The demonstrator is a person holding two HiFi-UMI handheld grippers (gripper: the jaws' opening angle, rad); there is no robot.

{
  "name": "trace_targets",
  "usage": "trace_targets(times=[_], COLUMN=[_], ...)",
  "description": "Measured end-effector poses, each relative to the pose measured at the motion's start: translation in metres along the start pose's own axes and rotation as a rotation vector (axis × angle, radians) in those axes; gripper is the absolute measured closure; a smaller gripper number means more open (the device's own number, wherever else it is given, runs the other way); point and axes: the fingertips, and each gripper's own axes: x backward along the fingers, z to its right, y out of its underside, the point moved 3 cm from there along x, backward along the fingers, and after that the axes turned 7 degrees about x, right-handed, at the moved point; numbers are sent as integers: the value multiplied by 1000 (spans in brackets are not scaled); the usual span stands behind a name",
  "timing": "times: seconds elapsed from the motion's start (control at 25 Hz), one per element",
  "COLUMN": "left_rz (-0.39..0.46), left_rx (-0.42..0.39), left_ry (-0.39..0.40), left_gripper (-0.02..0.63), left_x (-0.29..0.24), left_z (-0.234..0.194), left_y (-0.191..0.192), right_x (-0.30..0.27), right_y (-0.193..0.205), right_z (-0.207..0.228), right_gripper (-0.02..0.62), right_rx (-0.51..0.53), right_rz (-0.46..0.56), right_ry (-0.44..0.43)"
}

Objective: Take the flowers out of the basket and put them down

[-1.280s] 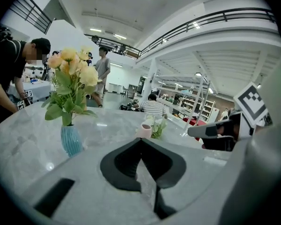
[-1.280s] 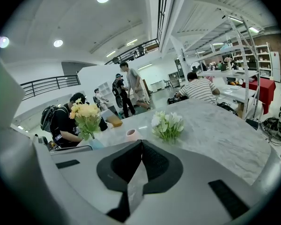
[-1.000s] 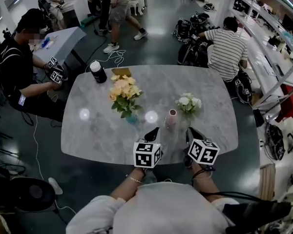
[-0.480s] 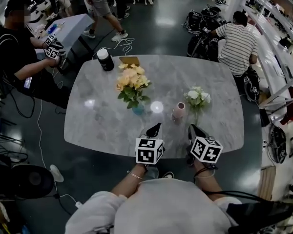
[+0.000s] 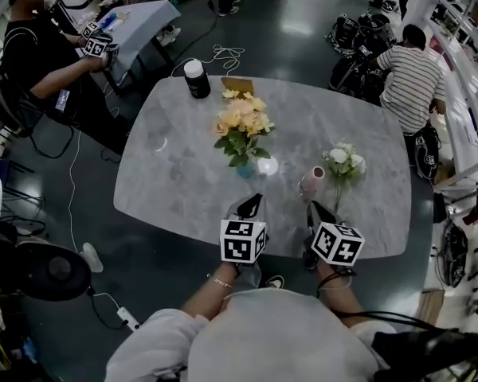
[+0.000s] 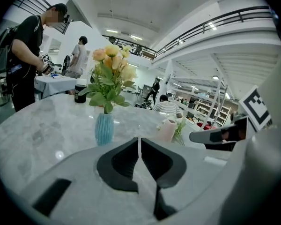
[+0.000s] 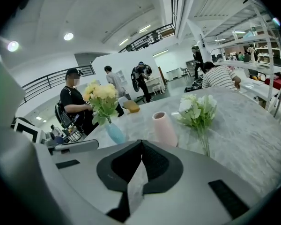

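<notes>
As you swing round, the pink vase (image 5: 311, 183) now sits just ahead of your right gripper (image 5: 317, 212), no longer between it and your left gripper (image 5: 251, 205). Both sets of jaws are pressed together, empty. White flowers (image 5: 344, 159) stand just right of the pink vase; yellow flowers (image 5: 243, 119) are left of it and farther off. No basket shows. You likely open the jaws next.

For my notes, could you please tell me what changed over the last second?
The left tool and right tool drifted leftward along the table edge; the right one now faces the pink vase. Nothing was gripped or released. Both stay shut and empty; yellow flowers and white flowers stand untouched.
</notes>
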Motion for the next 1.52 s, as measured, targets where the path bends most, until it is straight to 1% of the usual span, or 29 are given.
trace_targets(times=[0.16, 0.32, 0.6, 0.76, 1.0, 1.2, 1.36, 1.52], left_rz=[13, 22, 35, 33, 19, 4, 5, 5], left_rx=[25, 57, 92, 72, 29, -33, -68, -74], left_ry=[-17, -28, -35, -31, -22, -16, -14, -4], left_gripper=[589, 538, 488, 454, 386, 337, 316, 311], left_x=[3, 5, -2, -12, -33, -47, -57, -66], left_z=[-16, -34, -58, -70, -80, -83, -86, -88], left_y=[-3, -6, -14, -21, -31, -36, -38, -41], right_x=[-14, -29, -53, -69, -91, -102, -110, -117], right_y=[-2, -4, -9, -16, -24, -28, -29, -31], right_z=[-17, -35, -54, -62, -68, -69, -69, -67], right_gripper=[589, 588, 589, 588, 588, 588, 589, 589], right_rx=[25, 48, 83, 96, 107, 100, 94, 90], right_rz=[-18, -36, -61, -69, -85, -94, -104, -111], right_ry=[-44, -77, -110, -119, -133, -138, -141, -142])
